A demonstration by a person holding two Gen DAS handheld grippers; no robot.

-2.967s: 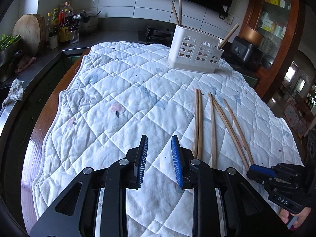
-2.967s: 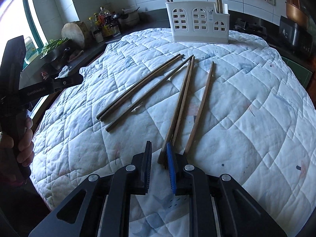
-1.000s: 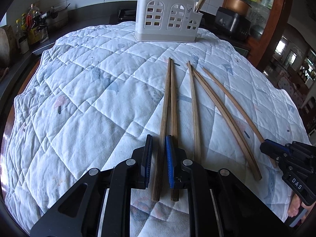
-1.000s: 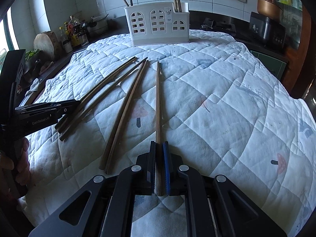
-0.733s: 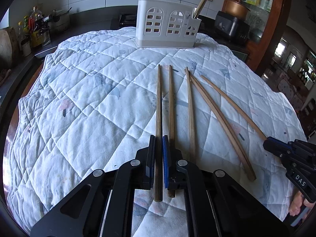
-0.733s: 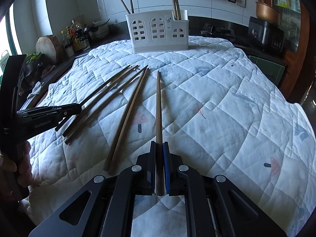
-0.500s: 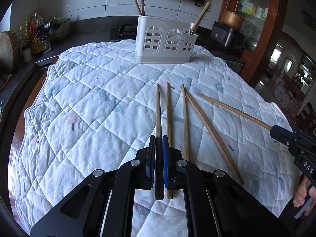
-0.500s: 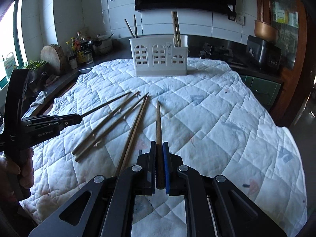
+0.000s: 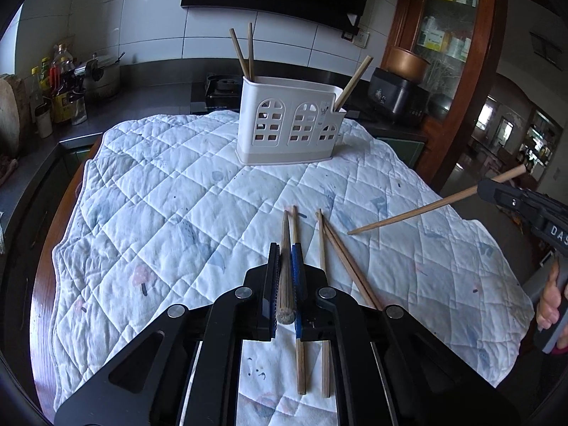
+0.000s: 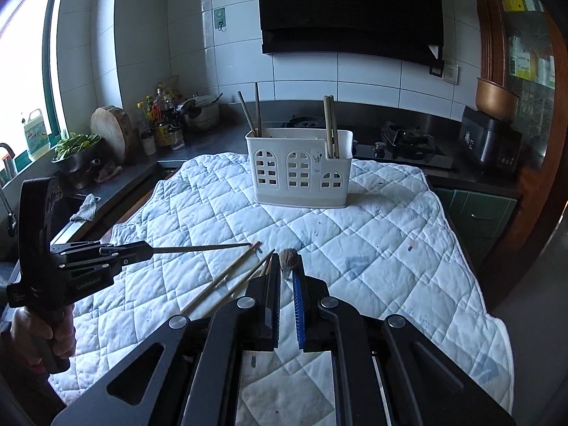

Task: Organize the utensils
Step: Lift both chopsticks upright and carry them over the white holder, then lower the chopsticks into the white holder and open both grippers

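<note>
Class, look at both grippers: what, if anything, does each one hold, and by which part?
The left gripper and the right gripper each pinch one chopstick near its thick butt end, the thin tip pointing away, lifted off the quilt.

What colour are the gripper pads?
One pad of the left gripper is blue, the other black. Clearest in the left wrist view.

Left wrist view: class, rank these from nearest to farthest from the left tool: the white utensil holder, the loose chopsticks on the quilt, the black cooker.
1. Loose chopsticks, lying just right of the left tool.
2. White utensil holder, upright at the quilt's far end.
3. Black cooker, on the counter behind, far right.
</note>
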